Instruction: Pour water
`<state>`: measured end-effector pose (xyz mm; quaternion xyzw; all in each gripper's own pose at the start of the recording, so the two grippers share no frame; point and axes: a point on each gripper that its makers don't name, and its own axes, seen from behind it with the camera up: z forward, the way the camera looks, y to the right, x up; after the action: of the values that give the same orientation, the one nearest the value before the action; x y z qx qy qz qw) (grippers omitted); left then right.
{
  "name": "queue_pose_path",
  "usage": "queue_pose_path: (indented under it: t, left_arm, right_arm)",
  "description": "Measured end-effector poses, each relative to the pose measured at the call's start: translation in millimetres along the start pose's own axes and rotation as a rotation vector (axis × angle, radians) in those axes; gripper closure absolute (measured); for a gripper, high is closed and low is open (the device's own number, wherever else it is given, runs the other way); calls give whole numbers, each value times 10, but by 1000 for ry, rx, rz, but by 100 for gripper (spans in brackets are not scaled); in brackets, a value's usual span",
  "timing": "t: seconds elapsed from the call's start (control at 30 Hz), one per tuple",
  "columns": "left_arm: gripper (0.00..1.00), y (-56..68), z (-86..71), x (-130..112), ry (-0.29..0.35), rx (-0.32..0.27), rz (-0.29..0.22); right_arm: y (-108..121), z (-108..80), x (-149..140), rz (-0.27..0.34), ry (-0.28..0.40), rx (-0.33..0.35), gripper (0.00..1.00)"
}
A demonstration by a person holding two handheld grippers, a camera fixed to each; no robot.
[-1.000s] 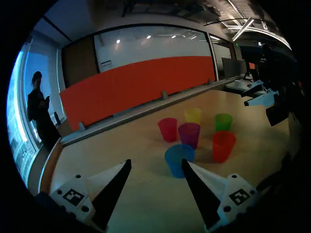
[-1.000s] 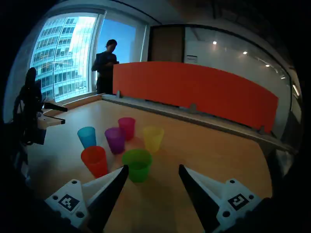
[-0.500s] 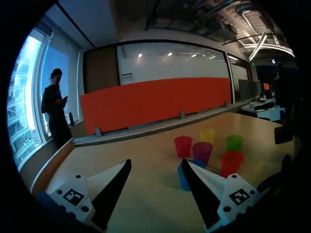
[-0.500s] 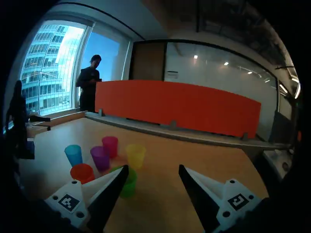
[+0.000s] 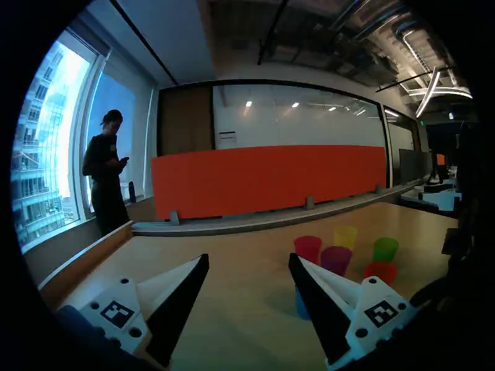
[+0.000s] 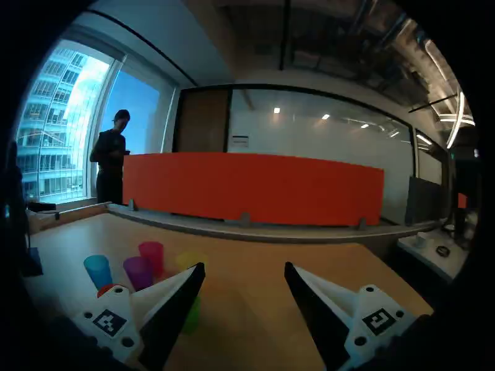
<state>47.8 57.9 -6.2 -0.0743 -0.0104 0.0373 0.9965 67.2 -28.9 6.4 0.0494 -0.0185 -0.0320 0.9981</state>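
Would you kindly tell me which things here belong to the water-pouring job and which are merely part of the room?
Job: left gripper and right gripper, both open; on the table, the blue cup, pink cup, purple cup, yellow cup, green cup, red cup.

Just around: orange partition, person standing by the window, ceiling light.

Daylight is pouring through the windows [image 5: 37, 161], a person [image 5: 106, 173] is standing beside them, an orange partition [image 5: 266, 179] is running along the far edge of the table [image 5: 247, 253], and ceiling strips [image 5: 431, 93] are glowing.
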Motion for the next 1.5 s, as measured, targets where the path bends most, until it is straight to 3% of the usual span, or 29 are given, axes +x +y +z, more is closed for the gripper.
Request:
queue_pose_path:
  t: [0.37, 0.77, 1.07, 1.5]
  left_arm:
    - [4, -7, -39, 36, 43, 43, -61]
    - [4, 21, -37, 144, 77, 89, -33]
    - [4, -1, -44, 24, 94, 118, -31]
    - [4, -204, -35, -230, 102, 130, -27]
  right_arm:
    - [117, -40, 18, 53, 38, -71, 0]
    - [154, -52, 68, 19, 45, -113, 0]
    - [189, -69, 126, 35, 43, -129, 0]
    - [237, -91, 47, -3, 7, -172, 0]
